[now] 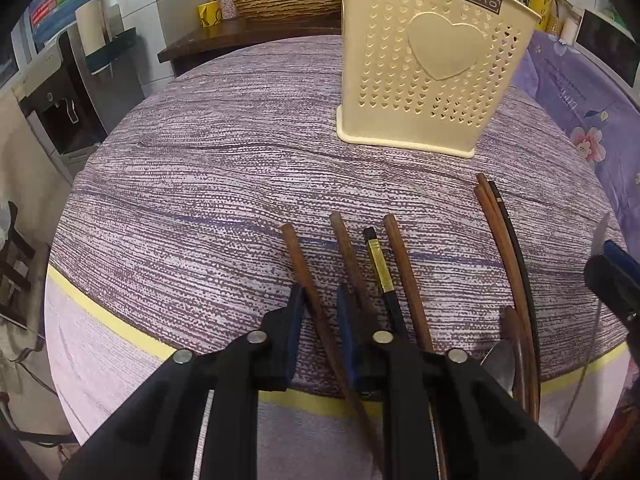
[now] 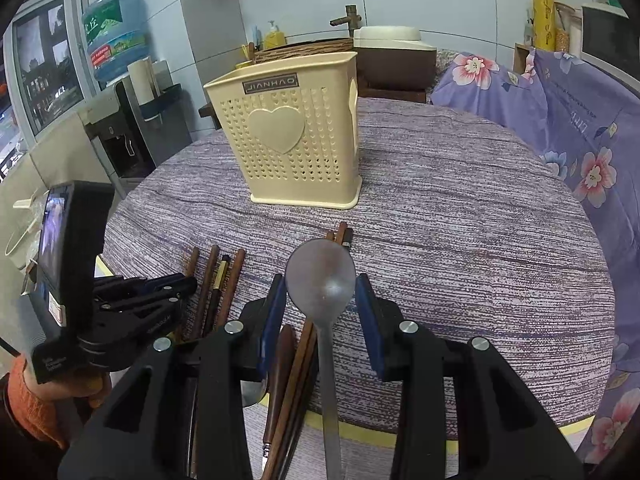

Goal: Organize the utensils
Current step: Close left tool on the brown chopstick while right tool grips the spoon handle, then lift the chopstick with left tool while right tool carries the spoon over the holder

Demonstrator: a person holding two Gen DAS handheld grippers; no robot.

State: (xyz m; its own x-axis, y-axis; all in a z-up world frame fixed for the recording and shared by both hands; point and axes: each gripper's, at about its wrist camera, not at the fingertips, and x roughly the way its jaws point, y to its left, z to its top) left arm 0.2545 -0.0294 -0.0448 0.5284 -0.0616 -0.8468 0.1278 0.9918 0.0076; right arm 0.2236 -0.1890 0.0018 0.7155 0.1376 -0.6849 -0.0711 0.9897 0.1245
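A cream perforated utensil holder [image 1: 432, 68] with a heart stands upright on the round table; it also shows in the right wrist view [image 2: 296, 136]. Several brown and black chopsticks [image 1: 400, 264] lie near the front edge. My left gripper [image 1: 320, 300] has its pads around one brown chopstick [image 1: 304, 276], narrowly spaced. My right gripper [image 2: 320, 296] is open, with the bowl of a metal spoon [image 2: 320, 276] between its pads; whether the spoon is touched I cannot tell. More chopsticks [image 2: 296, 360] lie under it.
The table has a purple striped cloth [image 1: 224, 168] with a yellow band at its edge. A flowered purple cloth [image 2: 560, 128] covers something at the right. A water dispenser [image 2: 120, 120] stands at the left, a sink counter behind.
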